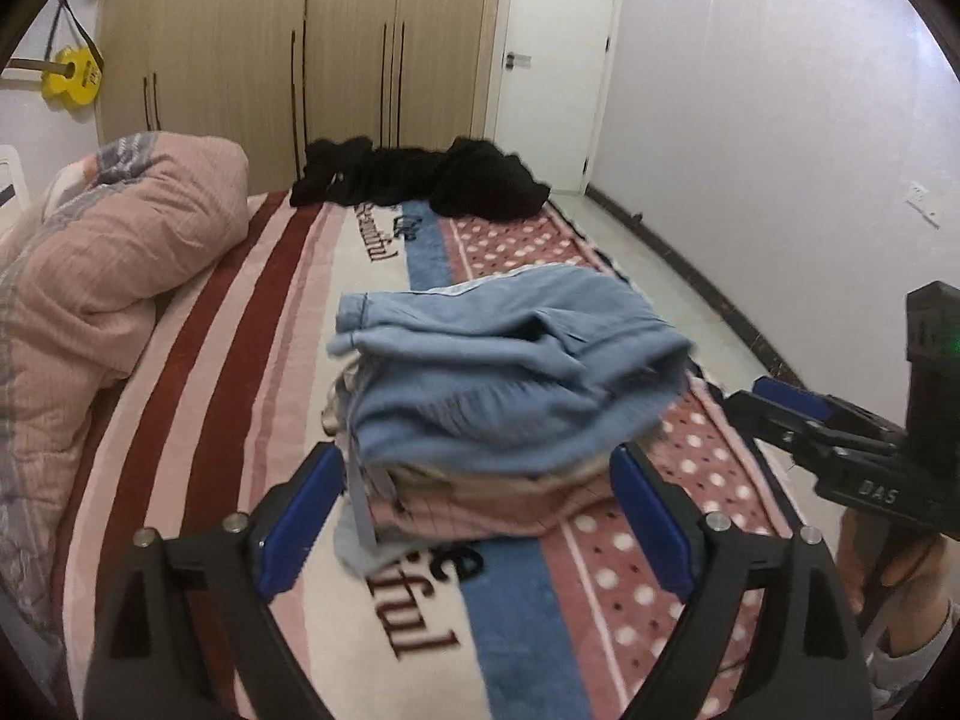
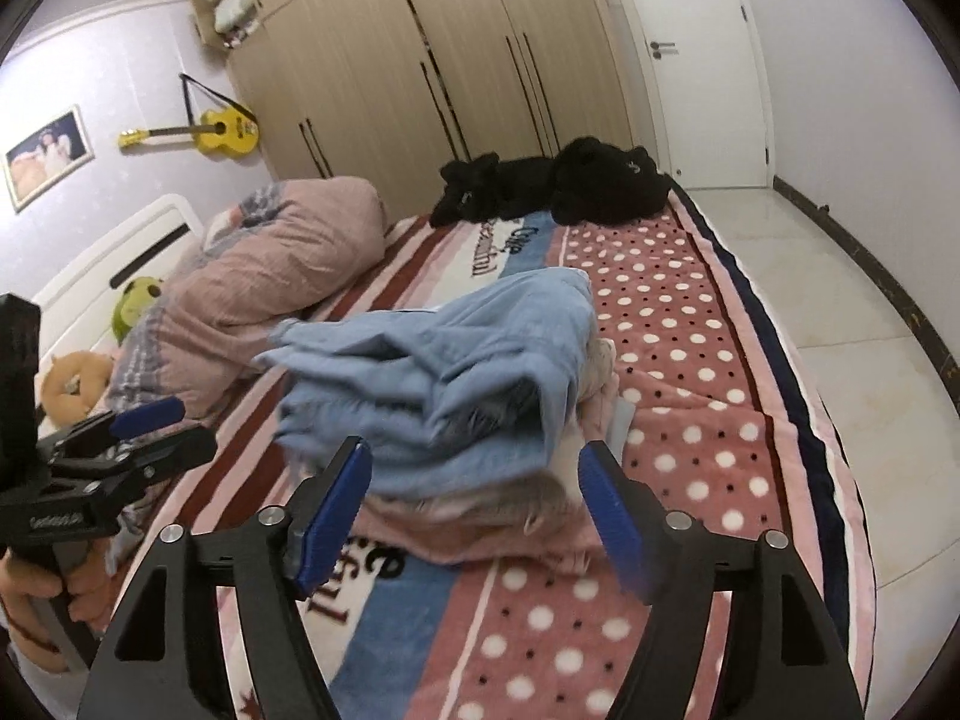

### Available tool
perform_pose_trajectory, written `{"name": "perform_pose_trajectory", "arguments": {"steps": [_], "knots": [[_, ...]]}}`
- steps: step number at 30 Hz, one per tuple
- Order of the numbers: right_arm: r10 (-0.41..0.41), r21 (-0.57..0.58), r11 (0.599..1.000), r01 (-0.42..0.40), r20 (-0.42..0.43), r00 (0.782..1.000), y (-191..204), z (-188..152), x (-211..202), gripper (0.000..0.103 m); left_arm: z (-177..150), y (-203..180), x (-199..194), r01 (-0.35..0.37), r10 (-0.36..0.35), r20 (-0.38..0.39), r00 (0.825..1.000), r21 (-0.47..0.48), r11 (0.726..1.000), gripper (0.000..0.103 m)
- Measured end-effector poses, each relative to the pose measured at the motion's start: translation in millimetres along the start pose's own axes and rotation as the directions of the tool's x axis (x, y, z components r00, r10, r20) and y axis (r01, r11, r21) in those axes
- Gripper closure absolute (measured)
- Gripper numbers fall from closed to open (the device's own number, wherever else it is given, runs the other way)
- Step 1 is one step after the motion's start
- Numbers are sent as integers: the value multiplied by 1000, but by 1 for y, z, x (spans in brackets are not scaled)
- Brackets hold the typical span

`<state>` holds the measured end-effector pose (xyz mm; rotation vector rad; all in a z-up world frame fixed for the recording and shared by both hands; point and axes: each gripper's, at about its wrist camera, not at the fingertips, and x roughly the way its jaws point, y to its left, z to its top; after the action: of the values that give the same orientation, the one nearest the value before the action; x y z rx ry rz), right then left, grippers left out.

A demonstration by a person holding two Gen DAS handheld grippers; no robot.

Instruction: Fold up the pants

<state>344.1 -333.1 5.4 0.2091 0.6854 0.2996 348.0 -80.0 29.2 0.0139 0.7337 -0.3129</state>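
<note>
Folded light blue pants (image 1: 516, 372) lie on top of a small stack of folded pinkish clothes (image 1: 480, 498) in the middle of the bed; the right wrist view shows the same blue pants (image 2: 432, 384). My left gripper (image 1: 474, 498) is open just in front of the stack, with nothing between its blue pads. My right gripper (image 2: 480, 504) is open too, a little back from the pants, and its jaws are empty. Each gripper shows in the other's view: the right gripper (image 1: 780, 408) at the right edge, the left gripper (image 2: 150, 420) at the left edge.
A heap of black clothes (image 1: 420, 180) lies at the far end of the patterned blanket (image 1: 252, 324). A bundled pink duvet (image 1: 102, 276) fills the left side, with plush toys (image 2: 132, 306) beside it. Wardrobes (image 1: 300, 48), a door and tiled floor (image 2: 840, 312) bound the bed.
</note>
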Motion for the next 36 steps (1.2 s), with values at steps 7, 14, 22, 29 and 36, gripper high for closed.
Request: {"name": "perform_pose_trajectory", "arguments": {"steps": [7,14,22,29,36], "knots": [[0,-84,996,10,122,993,31,-49,-86,22,-60,-39,-91,-37,31,184,982,30,999,9],[15,-200,979,38,253,967,67,-116,-173,11,-131,-67,-173,-51,46,381,923,3,999,1],[-6,-249,963,103,362,932,89,-185,-235,1,-179,-80,-209,-111,106,448,888,-16,994,1],[-30,-234,964,128,381,924,94,-197,-251,1,-189,-79,-219,-113,114,461,880,-30,993,1],[-57,-228,961,157,392,918,95,-202,-260,1,-193,-75,-224,-122,126,466,876,-40,992,1]]}}
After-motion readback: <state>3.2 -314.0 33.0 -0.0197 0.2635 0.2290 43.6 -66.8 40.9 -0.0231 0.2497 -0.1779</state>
